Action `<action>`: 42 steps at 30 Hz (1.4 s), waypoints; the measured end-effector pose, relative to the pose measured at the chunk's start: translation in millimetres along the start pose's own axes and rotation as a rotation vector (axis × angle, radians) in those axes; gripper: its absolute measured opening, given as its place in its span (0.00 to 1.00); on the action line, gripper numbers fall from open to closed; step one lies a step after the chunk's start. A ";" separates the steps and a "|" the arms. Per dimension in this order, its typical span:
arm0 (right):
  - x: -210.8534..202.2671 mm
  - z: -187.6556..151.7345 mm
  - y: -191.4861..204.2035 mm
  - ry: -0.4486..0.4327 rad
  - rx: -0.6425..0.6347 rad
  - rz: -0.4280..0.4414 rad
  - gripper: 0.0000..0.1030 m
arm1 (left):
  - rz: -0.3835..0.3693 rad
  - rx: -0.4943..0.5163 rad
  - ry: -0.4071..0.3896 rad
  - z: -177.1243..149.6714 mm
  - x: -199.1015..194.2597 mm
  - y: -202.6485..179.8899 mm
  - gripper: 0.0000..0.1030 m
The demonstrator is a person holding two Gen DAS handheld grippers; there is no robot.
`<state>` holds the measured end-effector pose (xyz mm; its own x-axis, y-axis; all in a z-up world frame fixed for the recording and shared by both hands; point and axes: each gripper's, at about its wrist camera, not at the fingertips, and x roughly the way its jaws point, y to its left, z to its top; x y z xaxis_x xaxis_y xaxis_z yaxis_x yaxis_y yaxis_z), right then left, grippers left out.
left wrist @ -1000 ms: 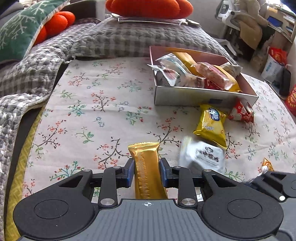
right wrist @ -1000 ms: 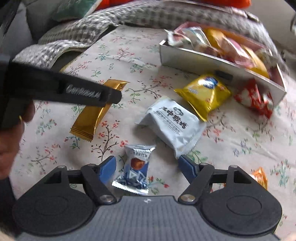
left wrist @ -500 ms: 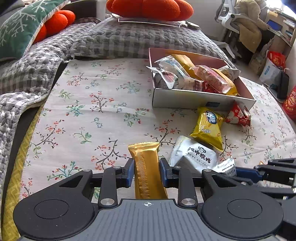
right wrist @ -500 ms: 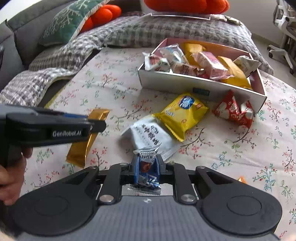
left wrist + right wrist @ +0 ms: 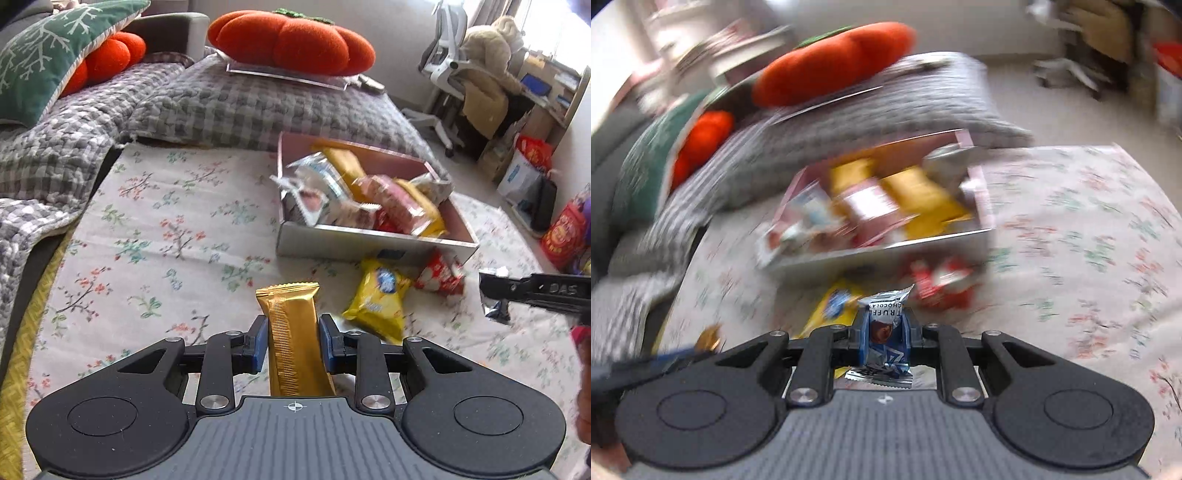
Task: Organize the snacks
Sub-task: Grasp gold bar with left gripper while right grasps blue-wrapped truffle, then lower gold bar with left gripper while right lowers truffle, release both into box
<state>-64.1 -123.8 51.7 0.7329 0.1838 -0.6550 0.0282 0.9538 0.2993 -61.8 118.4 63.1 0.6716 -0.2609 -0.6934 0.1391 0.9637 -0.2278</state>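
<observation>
This is a lived-in home, a sitting room that doubles as a study corner. A grey checked quilted cover [image 5: 229, 107] drapes a sofa that carries a green cushion with a white branch pattern [image 5: 44, 55] and plump orange pumpkin-shaped cushions [image 5: 291, 40]. In front, a white cloth printed with small flowers [image 5: 166, 229] covers the counter. At the far right stands a white swivel office chair draped with a tan coat [image 5: 476, 74], beside a cluttered wooden desk [image 5: 546, 85], with red and white shopping bags [image 5: 532, 166] on the pale floor.

Snack box [image 5: 369, 242] on cloth [image 5: 166, 229]; two packets [image 5: 376, 295] before it; cushion [image 5: 288, 40] behind.
</observation>
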 end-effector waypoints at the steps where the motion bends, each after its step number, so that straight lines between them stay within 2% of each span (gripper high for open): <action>1: 0.4 1.7 -6.2 -0.005 0.025 -0.020 0.15 | -0.007 -0.002 -0.006 1.5 -0.4 -1.9 0.26; 4: 3.8 4.0 -16.5 0.002 0.079 -0.032 0.15 | -0.021 0.003 -0.032 9.2 -0.2 -10.0 0.26; 8: 2.8 8.9 -17.3 -0.014 0.080 -0.018 0.15 | -0.027 0.010 -0.060 18.9 4.7 -17.1 0.26; 16: 12.3 31.4 -35.1 -0.030 0.120 -0.013 0.15 | -0.021 -0.010 -0.064 25.3 21.8 -14.6 0.26; 22: 19.2 50.5 -56.9 -0.060 0.205 0.046 0.15 | 0.026 0.038 -0.136 46.4 35.0 -23.0 0.26; 26: 30.6 52.1 -64.0 -0.063 0.238 0.060 0.15 | 0.018 0.040 -0.154 58.1 49.2 -26.8 0.26; 34: 39.5 56.1 -71.6 -0.098 0.297 0.081 0.15 | -0.010 -0.022 -0.175 82.5 68.0 -23.0 0.26; 38: 43.3 58.3 -70.5 -0.126 0.303 0.068 0.15 | -0.041 -0.098 -0.180 95.8 79.9 -16.0 0.25; 42: 49.5 63.6 -68.9 -0.146 0.305 0.060 0.15 | -0.059 -0.133 -0.221 107.2 83.3 -11.7 0.23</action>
<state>13.5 -195.5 42.8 0.8283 0.1804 -0.5305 0.1682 0.8230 0.5425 70.6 91.4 81.3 0.8096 -0.2835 -0.5139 0.0957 0.9277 -0.3609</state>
